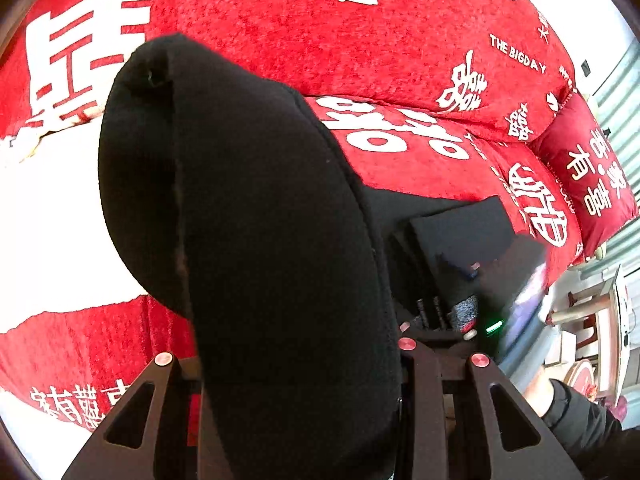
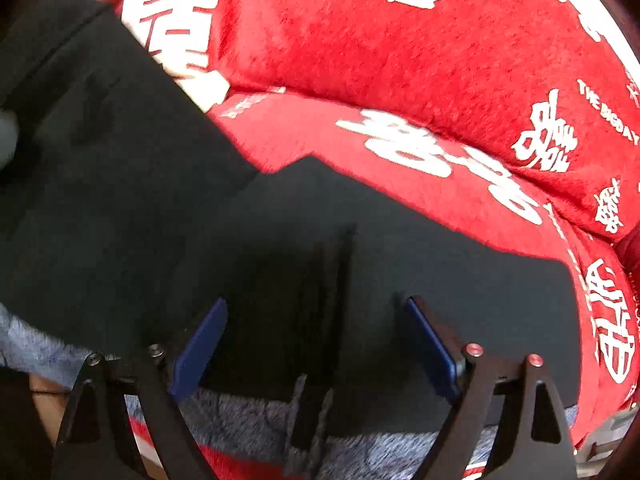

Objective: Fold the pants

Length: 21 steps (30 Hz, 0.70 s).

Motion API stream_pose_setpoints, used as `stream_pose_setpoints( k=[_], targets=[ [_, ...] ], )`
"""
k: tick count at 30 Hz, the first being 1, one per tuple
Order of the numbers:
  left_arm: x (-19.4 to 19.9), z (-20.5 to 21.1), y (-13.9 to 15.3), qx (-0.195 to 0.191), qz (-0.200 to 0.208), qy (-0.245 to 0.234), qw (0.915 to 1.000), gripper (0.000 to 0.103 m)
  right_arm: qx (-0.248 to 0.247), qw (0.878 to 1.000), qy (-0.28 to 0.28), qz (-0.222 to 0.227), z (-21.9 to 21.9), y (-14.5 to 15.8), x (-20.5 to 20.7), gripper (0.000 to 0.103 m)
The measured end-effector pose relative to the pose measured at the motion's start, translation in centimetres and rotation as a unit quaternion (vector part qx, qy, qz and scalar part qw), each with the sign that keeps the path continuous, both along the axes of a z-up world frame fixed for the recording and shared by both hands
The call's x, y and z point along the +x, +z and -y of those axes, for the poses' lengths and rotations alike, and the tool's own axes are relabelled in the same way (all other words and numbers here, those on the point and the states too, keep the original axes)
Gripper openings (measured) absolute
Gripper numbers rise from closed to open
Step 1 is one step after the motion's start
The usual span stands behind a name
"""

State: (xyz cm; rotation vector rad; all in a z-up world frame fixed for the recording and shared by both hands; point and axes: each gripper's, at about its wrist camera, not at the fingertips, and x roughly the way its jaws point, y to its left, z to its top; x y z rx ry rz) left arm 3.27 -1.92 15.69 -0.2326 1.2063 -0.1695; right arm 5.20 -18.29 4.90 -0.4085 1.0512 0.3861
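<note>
The left gripper [image 1: 296, 380] is clamped on a thick fold of the black pants [image 1: 248, 208], and that fold fills the middle of its view, rising straight out from between the fingers and bulging ahead of them into a rounded end; the fingertips themselves are buried under the cloth, only the black finger frames show either side of it. Off to the right of this gripper the rest of the pants lies flat on the red sofa cover [image 1: 400, 40] with its big white characters, and a red cushion [image 1: 588, 176] sits further right, at the sofa's end. Over to the right gripper [image 2: 316, 344]: its jaws are spread wide, blue pads [image 2: 200, 344] well apart, nothing pinched between them, no earlier look to compare. Directly ahead of and below those open fingers the pants [image 2: 400, 260] lie spread across the seat, a dark crease running forward right between the two pads. A grey-blue fleecy waistband or lining edge [image 2: 240, 424] with a drawstring [image 2: 308, 420] shows nearest the gripper, just under its fingers. To the left of this gripper the black cloth lifts up and away. Whether the pads touch the fabric, I cannot tell
</note>
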Motion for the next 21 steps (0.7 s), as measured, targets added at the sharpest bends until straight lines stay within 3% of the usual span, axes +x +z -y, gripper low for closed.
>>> stream_pose_setpoints(
  k=[2, 4, 8, 12, 18, 21],
  targets=[
    [0.4, 1.0, 0.4, 0.002, -0.001, -0.004, 1.0, 0.036, -0.025, 0.999, 0.018, 0.025, -0.5, -0.1, -0.7, 0.094],
    [0.6, 2.0, 0.9, 0.005, 0.0, -0.009, 1.0, 0.036, -0.018, 0.999, 0.022, 0.017, 0.0, 0.7, -0.7, 0.094],
    [1.5, 5.2, 1.7, 0.003, -0.006, -0.024, 0.9997, 0.036, 0.049, 0.998, -0.017, 0.034, 4.2, 4.4, 0.0, 0.094],
    [3.0, 10.1, 1.7, 0.013, -0.02, -0.052, 0.9983, 0.036, 0.019, 0.995, -0.085, 0.058, 10.4, 5.5, 1.6, 0.094],
    [6.4, 18.6, -1.1, 0.041, -0.075, -0.086, 0.9927, 0.035, 0.053, 0.977, -0.206, 0.033, 20.2, 5.1, 2.6, 0.094],
    [8.3, 22.1, -3.4, 0.064, -0.106, -0.087, 0.9885, 0.035, 0.049, 0.973, -0.222, 0.027, 22.6, 4.5, 3.3, 0.094]
  ],
)
